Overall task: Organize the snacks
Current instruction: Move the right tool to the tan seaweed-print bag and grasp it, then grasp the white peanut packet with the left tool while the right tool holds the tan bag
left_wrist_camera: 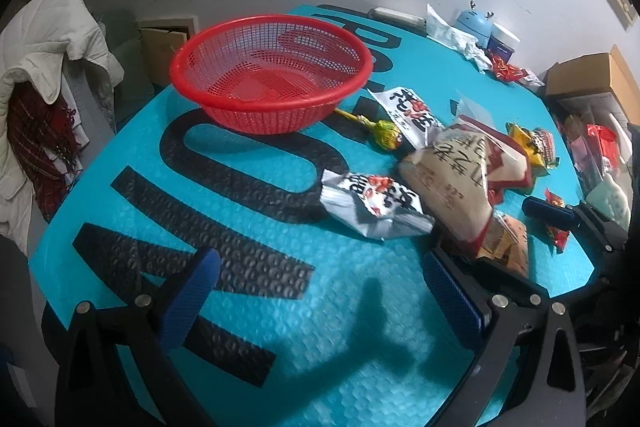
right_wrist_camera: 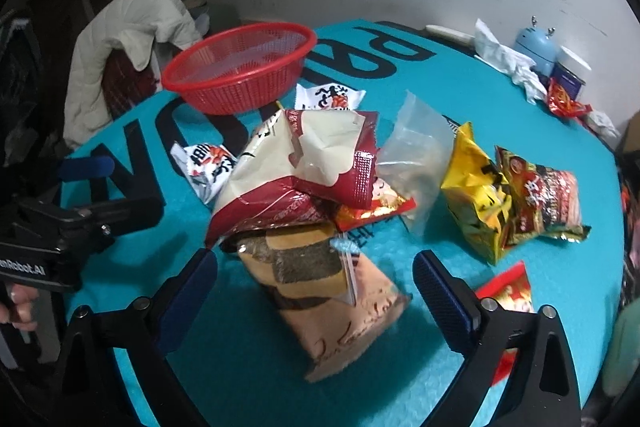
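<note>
Desk (left_wrist_camera: pixel 280 307): teal cover, black lettering. Basket (left_wrist_camera: pixel 272 67): red mesh. Cake packet (right_wrist_camera: pixel 328 291): brown-and-cream checker pattern. Chip bag (right_wrist_camera: pixel 476 195): yellow. Gripper pads (right_wrist_camera: pixel 188 291): blue.

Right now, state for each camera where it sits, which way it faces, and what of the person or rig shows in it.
Left wrist: sits on the left gripper, angled down over the teal mat toward the red basket; its own open blue-padded fingers show, and the right gripper's fingertip at the right edge.
Right wrist: sits on the right gripper, angled down at the snack pile, jaws wide either side of a cake packet, not touching; the left gripper and a hand show at left.
Shared: basket, mat, white noodle packets.
</note>
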`<state>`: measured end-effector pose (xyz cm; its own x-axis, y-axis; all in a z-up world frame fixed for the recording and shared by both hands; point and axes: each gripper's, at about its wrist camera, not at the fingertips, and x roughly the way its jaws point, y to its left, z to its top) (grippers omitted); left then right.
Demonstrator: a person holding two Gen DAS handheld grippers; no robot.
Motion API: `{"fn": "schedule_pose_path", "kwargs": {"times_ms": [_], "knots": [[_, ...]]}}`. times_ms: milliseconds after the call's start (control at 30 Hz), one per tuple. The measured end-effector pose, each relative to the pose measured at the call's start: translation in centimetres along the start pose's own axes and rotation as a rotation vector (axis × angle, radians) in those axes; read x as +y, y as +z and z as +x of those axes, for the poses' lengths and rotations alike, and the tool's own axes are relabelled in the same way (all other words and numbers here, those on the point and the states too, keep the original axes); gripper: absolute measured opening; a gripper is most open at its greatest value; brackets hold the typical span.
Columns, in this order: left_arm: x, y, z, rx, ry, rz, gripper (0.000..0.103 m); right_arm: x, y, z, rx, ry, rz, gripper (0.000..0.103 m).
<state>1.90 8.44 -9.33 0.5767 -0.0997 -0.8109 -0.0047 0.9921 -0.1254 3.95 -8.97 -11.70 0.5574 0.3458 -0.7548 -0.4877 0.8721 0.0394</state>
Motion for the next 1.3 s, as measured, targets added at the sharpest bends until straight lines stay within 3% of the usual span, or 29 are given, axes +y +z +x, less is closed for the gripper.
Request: {"fn": "schedule_pose_path", "kwargs": {"times_ms": [167,300,400,700,1067,1167,1200,1233,1300], "knots": [[0.1,0.9,0.4,-0.001,-0.029,0.004,0.103,0.1,-0.1,0.9,0.040,0.015,-0.005,0.085],[-0.5,1.7,0.7,-0.010,-0.038,0.034,0.103,0.2,-0.6,1.4,0.076,0.011,-0.012,0.064],[-1.0,2.4,1.0,-0.013,-0.053,0.053,0.103,0.0,-0.9,1.0,0.077,0.028,0.015,0.057],[-2.4,3.8,2.8,0.011,-0.112,0.111,0.103,-1.1,-1.5,0.0,0.079,0.026,0.095,0.054],[-2.8,3.7,6.1,0.086,-0.112,0.169,0.102,-1.1,-1.7,0.0,0.084,0.008,0.099,0.055],[-2.7,3.4,6.2,0.070,-0.119,0.173,0.089,-0.9,-1.7,0.0,0.086,-0.002,0.095,0.055],[-2.7,3.3,6.1,0.058,-0.116,0.180,0.075,-0.9,-1.7,-0.1,0.086,-0.005,0.094,0.055],[-2.8,3.3,6.0,0.045,-0.112,0.191,0.069,-0.9,-1.7,-0.1,0.087,-0.007,0.093,0.055],[-2.7,3.1,5.6,0.027,-0.117,0.197,0.064,-0.8,-1.8,-0.2,0.086,-0.012,0.093,0.055]]}}
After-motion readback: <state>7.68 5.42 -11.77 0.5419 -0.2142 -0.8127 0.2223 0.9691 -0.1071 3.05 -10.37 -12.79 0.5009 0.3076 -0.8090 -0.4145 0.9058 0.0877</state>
